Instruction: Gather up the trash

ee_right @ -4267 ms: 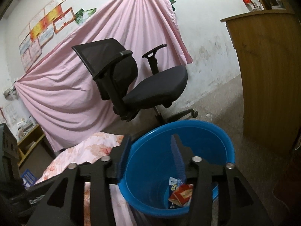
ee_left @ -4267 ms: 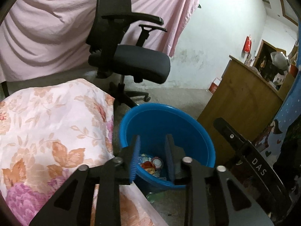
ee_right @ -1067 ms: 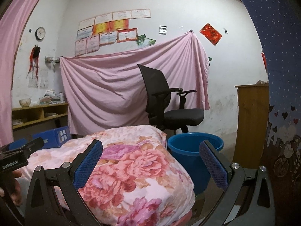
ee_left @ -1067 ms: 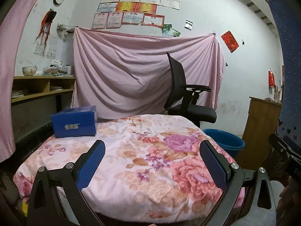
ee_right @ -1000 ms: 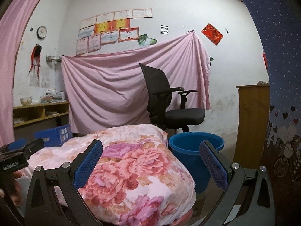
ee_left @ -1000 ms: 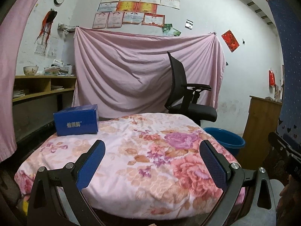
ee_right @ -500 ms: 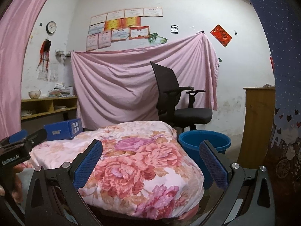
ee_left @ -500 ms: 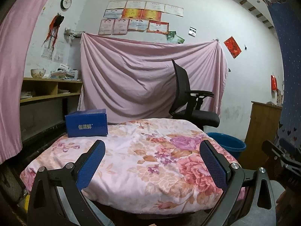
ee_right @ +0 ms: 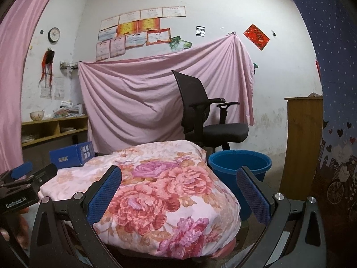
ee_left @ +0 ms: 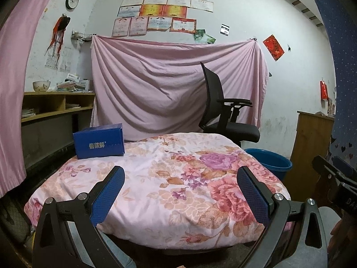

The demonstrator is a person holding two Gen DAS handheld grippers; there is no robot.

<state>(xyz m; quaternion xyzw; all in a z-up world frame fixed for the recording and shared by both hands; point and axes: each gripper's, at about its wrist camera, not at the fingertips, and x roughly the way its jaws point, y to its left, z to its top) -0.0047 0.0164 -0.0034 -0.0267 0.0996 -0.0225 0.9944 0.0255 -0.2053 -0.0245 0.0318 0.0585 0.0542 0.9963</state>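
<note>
Floral table (ee_left: 156, 192) | blue box (ee_left: 99, 141) atop | blue bucket (ee_right: 239, 164) beside, contents unseen

The left gripper (ee_left: 180, 178) is held level, pointing forward, its two blue-padded fingers (ee_left: 107, 195) spread wide with nothing between them. The right gripper (ee_right: 179, 178) sits in the same pose, its blue pads (ee_right: 253, 195) equally far apart and holding nothing. Each gripper shows at the edge of the other's view: the right one low at the right of the left view, the left one low at the left of the right view, a hand (ee_right: 15, 227) blurred beneath it.
</note>
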